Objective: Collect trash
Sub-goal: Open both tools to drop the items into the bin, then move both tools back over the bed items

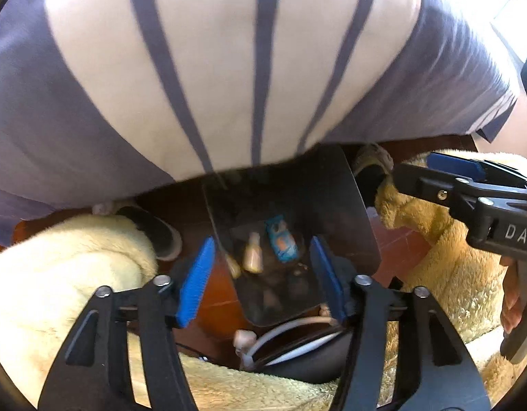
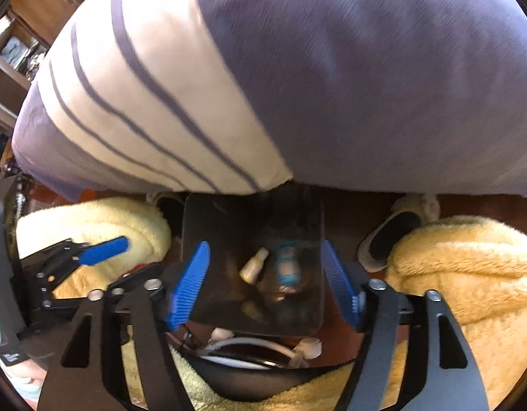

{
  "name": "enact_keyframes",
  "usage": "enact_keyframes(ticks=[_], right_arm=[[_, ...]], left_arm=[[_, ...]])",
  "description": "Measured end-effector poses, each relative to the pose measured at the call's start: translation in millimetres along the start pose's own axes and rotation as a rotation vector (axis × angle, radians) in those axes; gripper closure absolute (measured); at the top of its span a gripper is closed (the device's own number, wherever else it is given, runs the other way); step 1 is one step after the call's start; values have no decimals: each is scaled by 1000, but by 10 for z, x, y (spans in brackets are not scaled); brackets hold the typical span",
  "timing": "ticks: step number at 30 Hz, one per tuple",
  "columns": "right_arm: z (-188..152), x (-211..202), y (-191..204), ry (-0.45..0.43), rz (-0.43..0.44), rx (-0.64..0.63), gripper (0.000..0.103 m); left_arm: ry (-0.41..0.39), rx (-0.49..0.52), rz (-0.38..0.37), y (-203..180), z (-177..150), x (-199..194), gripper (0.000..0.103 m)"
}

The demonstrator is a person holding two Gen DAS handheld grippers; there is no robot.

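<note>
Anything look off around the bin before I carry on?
Nothing looks spilled or damaged. The dark bin sits on the floor between the person's slippered feet, with a blue wrapper and a small beige bottle inside it. Both the left gripper and the right gripper are open and empty above it.

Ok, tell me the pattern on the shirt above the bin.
White shirt with thin grey-purple stripes and grey-purple sides; clearest in the left wrist view.
</note>
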State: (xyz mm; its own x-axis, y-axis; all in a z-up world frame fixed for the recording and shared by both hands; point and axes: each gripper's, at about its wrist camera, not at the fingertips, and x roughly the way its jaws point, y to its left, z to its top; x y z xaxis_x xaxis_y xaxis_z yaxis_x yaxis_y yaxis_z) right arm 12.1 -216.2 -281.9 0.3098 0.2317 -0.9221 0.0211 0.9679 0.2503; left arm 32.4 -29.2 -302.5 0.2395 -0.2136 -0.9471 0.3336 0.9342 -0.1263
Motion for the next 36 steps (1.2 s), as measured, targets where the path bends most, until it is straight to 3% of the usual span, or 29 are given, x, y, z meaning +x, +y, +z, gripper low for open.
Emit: enact_keyframes(ticks=[5,11,21,30,36], right_arm=[[56,-268,-4,-102,-47,-11,15],[130,-597,25,-204,-78,-20,15],[274,-1161,115,-417,-78,-80,15],[527,-1376,116,-467,-71,-107,15],[707,-1458,224,-512,-111,-152,15]], left_arm=[[-88,-12,31,89,97,-317,23],[-188,-19,58,141,177,-702,11],[-348,-17,117,234,344,-1298,8],[-425,-16,186,278,569,-1546,8],[-471,-26,207,364,730,-1670,8]])
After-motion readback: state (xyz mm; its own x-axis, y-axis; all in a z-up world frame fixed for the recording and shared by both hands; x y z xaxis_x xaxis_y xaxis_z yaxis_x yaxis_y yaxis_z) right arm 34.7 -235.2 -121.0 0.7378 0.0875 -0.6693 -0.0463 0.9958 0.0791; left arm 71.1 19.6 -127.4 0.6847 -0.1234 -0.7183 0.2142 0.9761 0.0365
